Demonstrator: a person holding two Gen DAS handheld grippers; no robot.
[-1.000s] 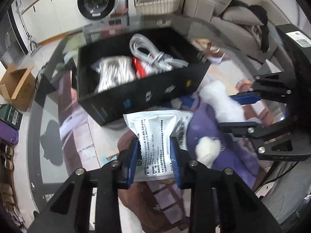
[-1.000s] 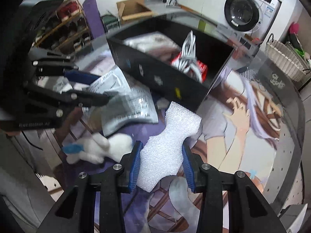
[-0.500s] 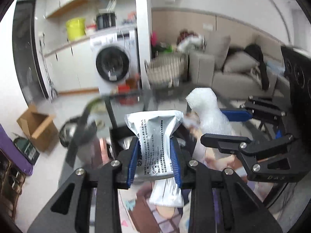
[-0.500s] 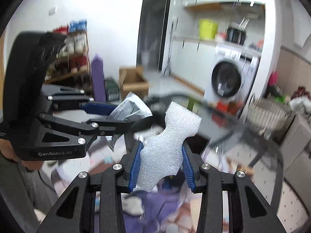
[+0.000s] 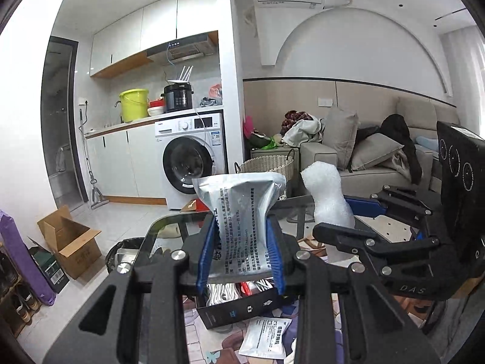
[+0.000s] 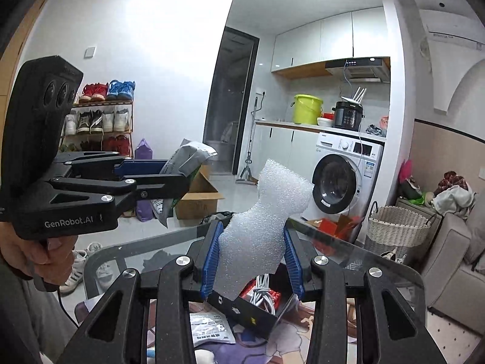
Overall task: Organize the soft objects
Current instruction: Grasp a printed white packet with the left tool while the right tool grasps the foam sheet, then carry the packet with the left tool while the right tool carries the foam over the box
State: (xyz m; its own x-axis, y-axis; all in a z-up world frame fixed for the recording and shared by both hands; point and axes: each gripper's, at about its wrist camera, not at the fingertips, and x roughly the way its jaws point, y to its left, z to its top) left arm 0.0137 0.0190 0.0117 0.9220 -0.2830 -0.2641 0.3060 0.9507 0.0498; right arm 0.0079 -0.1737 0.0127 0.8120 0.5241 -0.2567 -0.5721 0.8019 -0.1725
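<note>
My left gripper (image 5: pixel 241 251) is shut on a silver-white printed pouch (image 5: pixel 242 215), held up high and almost level. My right gripper (image 6: pixel 250 261) is shut on a white foam block (image 6: pixel 260 230) with a pinched waist. Each gripper shows in the other's view: the right gripper (image 5: pixel 348 218) with the foam block (image 5: pixel 326 194), and the left gripper (image 6: pixel 169 179) with the pouch (image 6: pixel 188 159). Below both, a black box (image 5: pixel 242 309) on the glass table holds white cables (image 6: pixel 262 289) and a red pack. A second pouch (image 5: pixel 266 338) lies flat in front of the box.
The glass table's rim (image 6: pixel 379 261) runs under the grippers over a printed mat. Behind stand a washing machine (image 5: pixel 189 166), a wicker basket (image 5: pixel 266 166), a sofa (image 5: pixel 379 163) with cushions and clothes, a cardboard box (image 5: pixel 71 242) and a shoe rack (image 6: pixel 100 121). A hand (image 6: pixel 33 248) grips the left gripper's handle.
Both grippers have risen and tipped up from looking down at the table to nearly level, each still gripping its item. The black box has slid to the bottom of both views.
</note>
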